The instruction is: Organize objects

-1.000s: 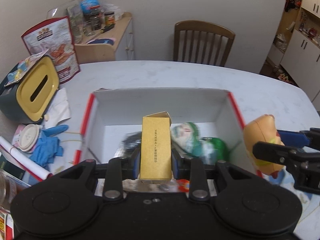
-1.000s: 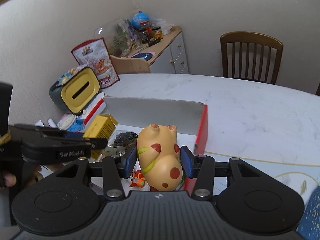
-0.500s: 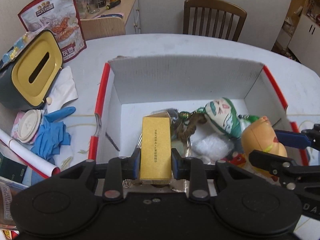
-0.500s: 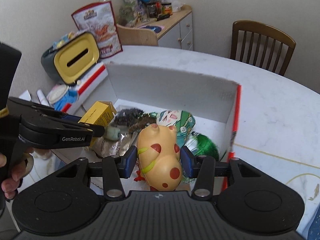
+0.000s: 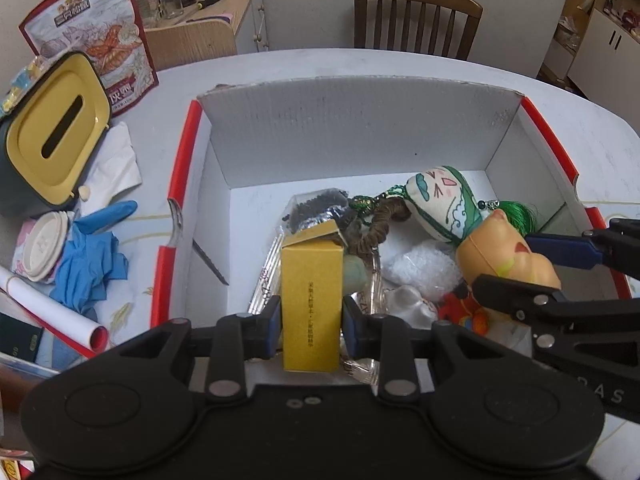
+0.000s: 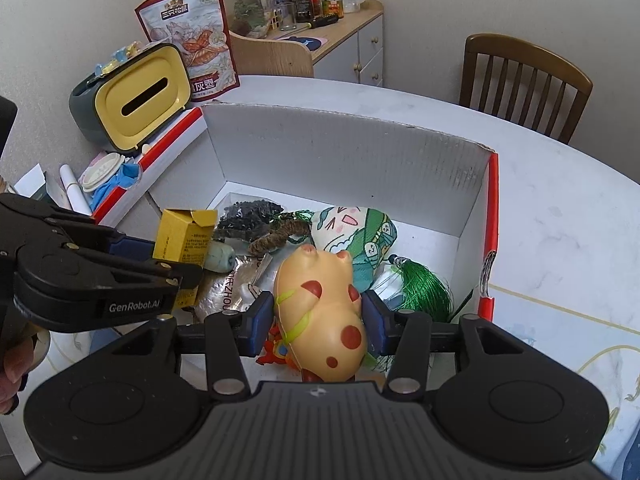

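A white cardboard box with red edges (image 5: 360, 132) (image 6: 340, 148) stands open on the table. My left gripper (image 5: 311, 322) is shut on a tall yellow carton (image 5: 310, 280), held upright low inside the box over a foil pouch. In the right wrist view the left gripper (image 6: 180, 258) and the carton (image 6: 182, 236) sit at the box's left side. My right gripper (image 6: 316, 316) is shut on a tan toy pig with red spots (image 6: 320, 292), low in the box's right half. In the left wrist view the pig (image 5: 500, 248) shows between the right gripper (image 5: 506, 260) fingers.
In the box lie a green-and-white plush (image 5: 440, 200), a green tassel (image 6: 424, 288) and a bag of dark bits (image 5: 316, 208). Left of the box are a yellow-lidded tissue holder (image 5: 52, 136), blue gloves (image 5: 88, 264), a paper roll (image 5: 52, 312) and a snack bag (image 5: 92, 40). A chair (image 5: 416, 16) stands behind the table.
Both grippers have moved forward and down over the box. The yellow carton and the toy pig now sit lower, among the things in the box, both still gripped.
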